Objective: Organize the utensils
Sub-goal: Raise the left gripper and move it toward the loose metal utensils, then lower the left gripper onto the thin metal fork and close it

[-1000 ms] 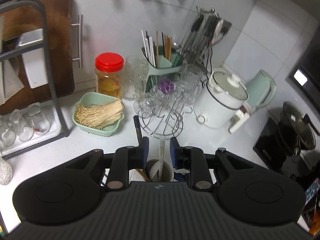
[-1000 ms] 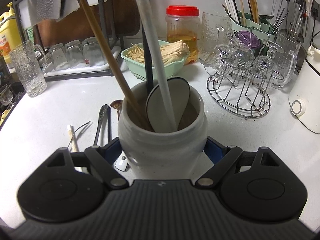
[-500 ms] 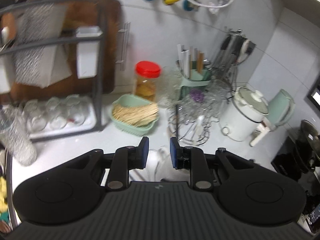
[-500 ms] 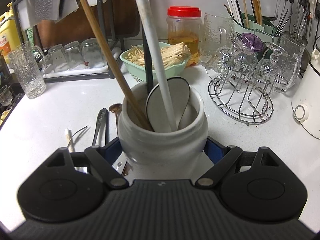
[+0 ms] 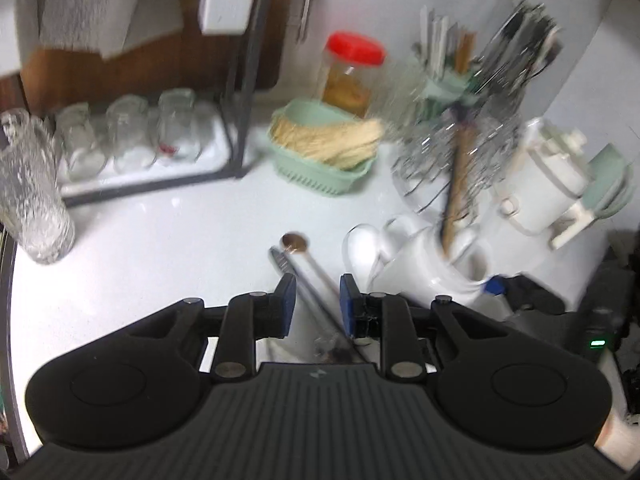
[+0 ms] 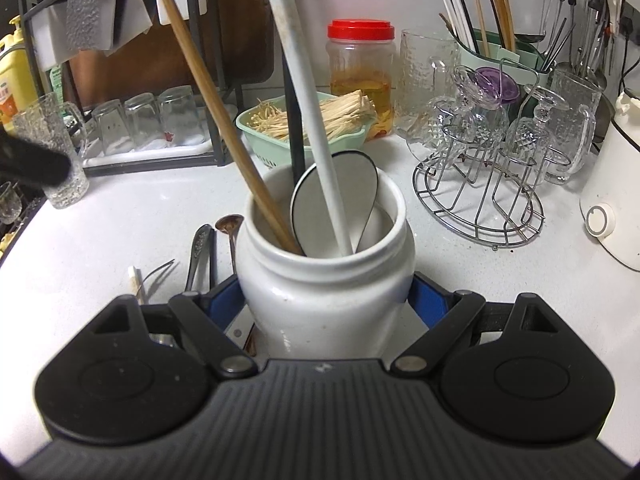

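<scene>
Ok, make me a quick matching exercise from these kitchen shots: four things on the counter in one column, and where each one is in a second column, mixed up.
Things:
1. white ceramic crock
2. wooden-handled utensil
3. small brown spoon
4. red-lidded jar

Places:
A. lying flat on the counter left of the crock
B. behind the green basket
C. gripped between the right tongs
D. standing in the crock, leaning left

Pairs: 1-C, 2-D, 3-A, 4-B
</scene>
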A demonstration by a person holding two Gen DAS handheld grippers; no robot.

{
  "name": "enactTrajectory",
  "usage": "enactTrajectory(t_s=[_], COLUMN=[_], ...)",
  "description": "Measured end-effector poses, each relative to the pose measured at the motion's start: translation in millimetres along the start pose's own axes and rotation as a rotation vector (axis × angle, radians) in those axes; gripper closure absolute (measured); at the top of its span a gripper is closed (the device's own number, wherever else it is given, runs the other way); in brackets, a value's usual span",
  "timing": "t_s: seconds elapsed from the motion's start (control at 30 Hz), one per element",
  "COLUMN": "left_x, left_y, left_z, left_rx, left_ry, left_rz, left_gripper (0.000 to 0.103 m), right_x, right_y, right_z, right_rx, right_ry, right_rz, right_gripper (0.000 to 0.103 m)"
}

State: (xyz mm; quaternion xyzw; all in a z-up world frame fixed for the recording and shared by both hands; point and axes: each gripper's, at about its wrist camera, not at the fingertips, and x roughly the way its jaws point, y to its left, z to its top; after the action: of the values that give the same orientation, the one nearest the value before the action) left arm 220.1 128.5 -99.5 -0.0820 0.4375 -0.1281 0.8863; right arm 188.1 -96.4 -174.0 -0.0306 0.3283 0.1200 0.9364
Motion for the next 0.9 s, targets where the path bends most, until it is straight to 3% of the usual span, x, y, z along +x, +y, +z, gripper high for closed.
enactTrajectory(t_s=[0.2,0.77,0.9], left_x=[29,73,80], left_y=[16,41,48], left_z=[-2,-15,-20], left_rx=[-0.012,-0.086,-0.117], left_ry=[0.070,0.164,0.181], left_rz=[-0.013,-0.056,-0.074], left_gripper=[0.077,0.077,0.065], right_x=[0,2,4], right_y=[2,1,-2], right_z=[-1,0,2], right_rx=[0.009,0.011,0.009], right_ry=[-0.010,-0.007,0.002], right_rz=[-0.012,-0.013,0.002], right_gripper=[0.013,0.013,0.013])
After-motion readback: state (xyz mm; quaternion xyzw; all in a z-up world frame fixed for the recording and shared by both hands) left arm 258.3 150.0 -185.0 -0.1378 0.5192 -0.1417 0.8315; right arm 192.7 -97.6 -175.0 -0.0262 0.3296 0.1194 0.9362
